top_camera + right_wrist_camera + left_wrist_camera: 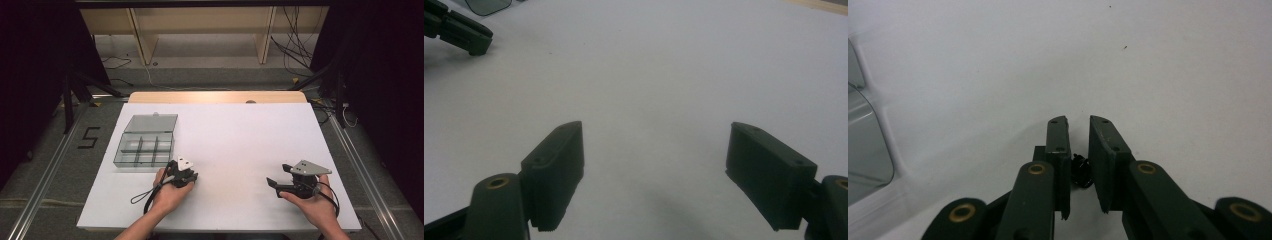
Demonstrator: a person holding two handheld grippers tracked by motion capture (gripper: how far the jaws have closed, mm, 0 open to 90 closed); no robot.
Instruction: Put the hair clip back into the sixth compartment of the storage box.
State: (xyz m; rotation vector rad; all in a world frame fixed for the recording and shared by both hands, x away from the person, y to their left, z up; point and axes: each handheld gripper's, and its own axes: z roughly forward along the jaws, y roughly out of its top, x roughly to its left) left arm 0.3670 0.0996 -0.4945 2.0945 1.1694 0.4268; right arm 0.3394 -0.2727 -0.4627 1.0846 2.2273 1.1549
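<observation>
While my left gripper (189, 176) rests on the white tabletop (235, 145) with its jaws nearly together, a small black object (1082, 170) I cannot identify sits between them. Just beyond it lies a clear plastic compartment box (143, 149), lid open. My right gripper (278, 176), well apart to the right, holds its jaws wide over bare surface. Past the table I see grey floor, cables (295, 47) and pale wooden shelving (200, 30).

A white table (240, 145) carries a clear compartment box (142, 149) with its lid open. The box sits toward the table's left side, near the left edge.
</observation>
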